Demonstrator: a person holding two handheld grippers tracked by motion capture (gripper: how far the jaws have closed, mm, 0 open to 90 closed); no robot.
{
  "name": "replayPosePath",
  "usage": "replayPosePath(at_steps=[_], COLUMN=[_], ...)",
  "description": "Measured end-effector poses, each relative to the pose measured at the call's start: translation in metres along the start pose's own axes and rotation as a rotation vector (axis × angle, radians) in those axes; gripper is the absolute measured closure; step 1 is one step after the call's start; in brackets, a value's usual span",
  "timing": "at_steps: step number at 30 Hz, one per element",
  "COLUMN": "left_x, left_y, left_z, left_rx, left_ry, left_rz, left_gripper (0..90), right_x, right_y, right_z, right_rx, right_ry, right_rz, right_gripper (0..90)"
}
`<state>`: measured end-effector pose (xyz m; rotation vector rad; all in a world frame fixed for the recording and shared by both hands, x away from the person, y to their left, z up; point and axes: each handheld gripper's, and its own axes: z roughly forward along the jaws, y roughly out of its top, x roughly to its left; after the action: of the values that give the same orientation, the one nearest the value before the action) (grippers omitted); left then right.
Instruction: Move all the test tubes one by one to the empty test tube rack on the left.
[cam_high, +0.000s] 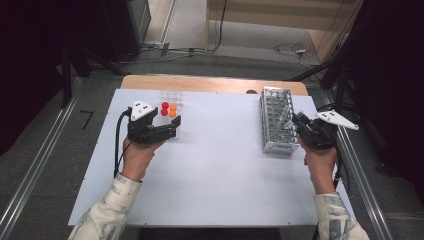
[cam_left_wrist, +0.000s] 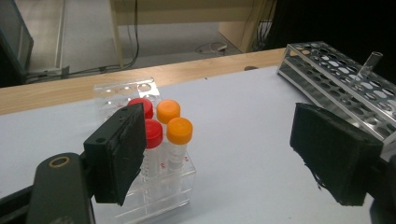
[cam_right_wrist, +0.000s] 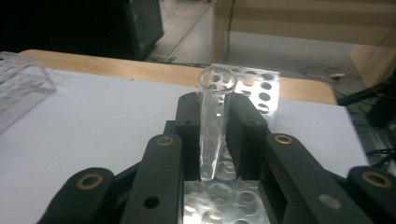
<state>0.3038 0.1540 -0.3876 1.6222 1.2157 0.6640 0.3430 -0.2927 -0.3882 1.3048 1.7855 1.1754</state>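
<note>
The right gripper (cam_right_wrist: 215, 140) pinches a clear plastic tube (cam_right_wrist: 212, 121) upright just above the metal rack (cam_high: 276, 120) near the table's (cam_high: 210, 180) right edge. The left gripper (cam_left_wrist: 224, 154) rests with jaws spread beside a clear stand (cam_left_wrist: 163, 186) of red- and orange-capped vials (cam_left_wrist: 179, 140) near the far left corner.

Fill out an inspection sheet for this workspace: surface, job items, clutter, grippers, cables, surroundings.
Surface: white tabletop with a wooden strip along the far edge.
Job's things: clear uncapped tube clamped upright over the metal tube rack; clear plastic rack holding two red-capped and two orange-capped tubes.
Clutter: nothing seen on the tabletop.
Grippers: right gripper shut on the clear tube, above the metal rack's holes; left gripper open, its jaws wide apart, beside the plastic rack, holding nothing.
Cables: black cable trailing from the left gripper; loose leads on the floor beyond the table.
Surroundings: grey floor, wooden furniture at the back, dark areas at both sides.
</note>
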Motion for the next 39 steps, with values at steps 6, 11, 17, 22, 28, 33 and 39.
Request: replayPosePath(at_steps=[6,11,17,22,28,33,39], left_x=[-0.005,-0.014,-0.03,-0.048,-0.071,-0.083,-0.087], left_y=[0.0,-0.002,-0.004,-0.006,-0.01,-0.016,-0.023], left_z=[-0.001,0.0,0.0,0.003,0.006,0.009,0.015], left_rx=[-0.001,0.009,0.012,0.017,0.033,0.051,0.076], left_ry=[-0.012,-0.032,-0.071,-0.116,-0.19,-0.277,-0.315], left_rz=[0.011,0.028,0.058,0.091,0.135,0.166,0.17], left_gripper=[19.0,19.1,19.3,20.2,23.3,40.2,58.6], right_x=[0.029,0.056,0.084,0.114,0.148,0.171,0.192], right_y=[-0.001,-0.008,-0.014,-0.022,-0.033,-0.038,-0.04], right_z=[0.002,0.011,0.014,0.02,0.029,0.031,0.027], right_rx=[0.024,0.055,0.069,0.093,0.121,0.124,0.116], right_ry=[0.1,0.171,0.262,0.308,0.365,0.407,0.437], right_rz=[-0.04,-0.065,-0.086,-0.136,-0.198,-0.23,-0.265], right_gripper=[73.2,73.2,73.2,73.2,73.2,73.3,73.2])
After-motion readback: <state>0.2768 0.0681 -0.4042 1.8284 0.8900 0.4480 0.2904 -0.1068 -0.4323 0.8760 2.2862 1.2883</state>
